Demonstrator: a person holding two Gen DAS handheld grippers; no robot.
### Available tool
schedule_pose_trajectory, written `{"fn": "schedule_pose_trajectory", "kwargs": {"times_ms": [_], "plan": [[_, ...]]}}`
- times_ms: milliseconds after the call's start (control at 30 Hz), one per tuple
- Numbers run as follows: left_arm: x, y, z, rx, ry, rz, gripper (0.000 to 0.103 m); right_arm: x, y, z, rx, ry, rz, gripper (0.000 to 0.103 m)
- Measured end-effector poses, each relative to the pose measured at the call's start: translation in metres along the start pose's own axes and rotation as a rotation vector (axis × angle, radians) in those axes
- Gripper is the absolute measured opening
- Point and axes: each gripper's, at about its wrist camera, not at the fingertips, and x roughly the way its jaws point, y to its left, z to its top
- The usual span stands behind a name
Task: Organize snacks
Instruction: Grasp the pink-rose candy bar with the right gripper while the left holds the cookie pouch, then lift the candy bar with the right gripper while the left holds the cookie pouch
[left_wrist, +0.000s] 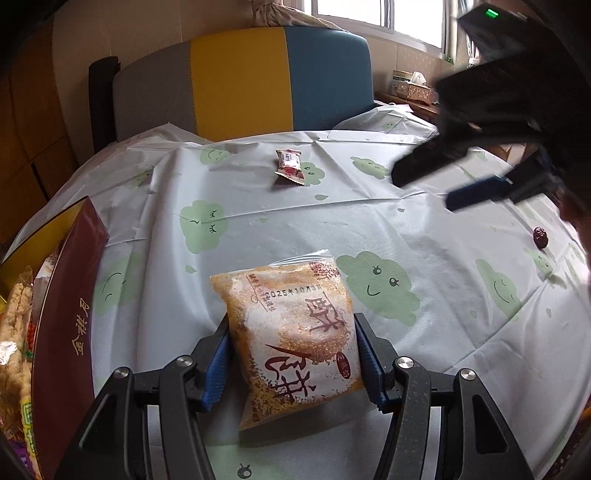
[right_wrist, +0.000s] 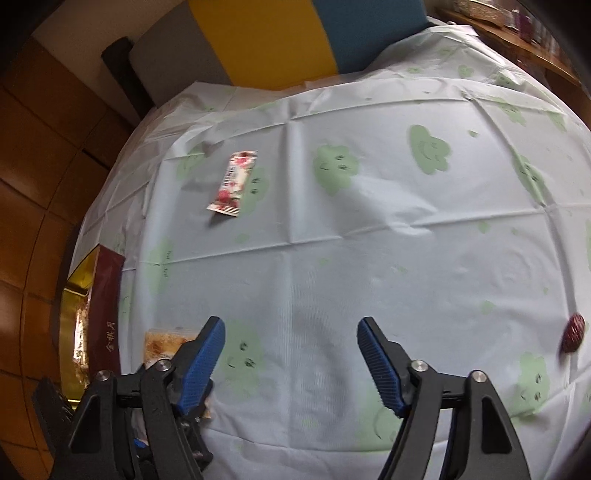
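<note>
Tablecloth (left_wrist: 280, 229); left fingers (left_wrist: 365, 354) astride pastry packet (left_wrist: 291, 343).

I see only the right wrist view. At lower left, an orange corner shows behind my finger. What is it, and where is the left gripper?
Observer: It is a flat orange biscuit packet lying on the tablecloth. The left gripper has one of its fingers on each side of it.
Operator: Do the pads press it?
Observer: The pads stand right at the packet's two long edges. I cannot tell whether they press.
Operator: Is anything in the maroon box?
Observer: Yes. The maroon box stands open, and pale puffed snack bars lie inside it.
</note>
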Motion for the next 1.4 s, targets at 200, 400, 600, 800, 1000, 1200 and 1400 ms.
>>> {"fn": "schedule_pose_trajectory", "kwargs": {"times_ms": [200,400,600,800,1000,1200,1400], "plan": [[0.000,0.002,-0.001,-0.011,-0.007,-0.010,0.061,0.030,0.040,0.043,-0.089,0.012,0.031,0.051],[-0.001,0.002,-0.002,-0.015,-0.011,-0.014,0.061,0.068,0.067,0.089,-0.125,-0.002,0.009,0.045],[-0.001,0.002,-0.003,-0.014,-0.013,-0.014,0.061,0.104,0.064,0.119,-0.055,0.012,-0.061,0.045],[0.000,0.001,-0.004,-0.014,-0.016,-0.014,0.061,0.102,0.070,0.113,-0.149,0.002,-0.112,0.020],[0.000,0.001,-0.004,-0.013,-0.017,-0.014,0.061,0.068,0.054,0.073,-0.267,0.064,-0.127,0.020],[-0.001,0.000,-0.004,-0.010,-0.019,-0.013,0.061,0.038,0.008,0.018,-0.259,0.180,-0.133,0.020],[-0.001,0.000,-0.003,-0.006,-0.016,-0.011,0.061,0.024,-0.015,-0.017,-0.246,0.162,-0.177,0.020]]}}
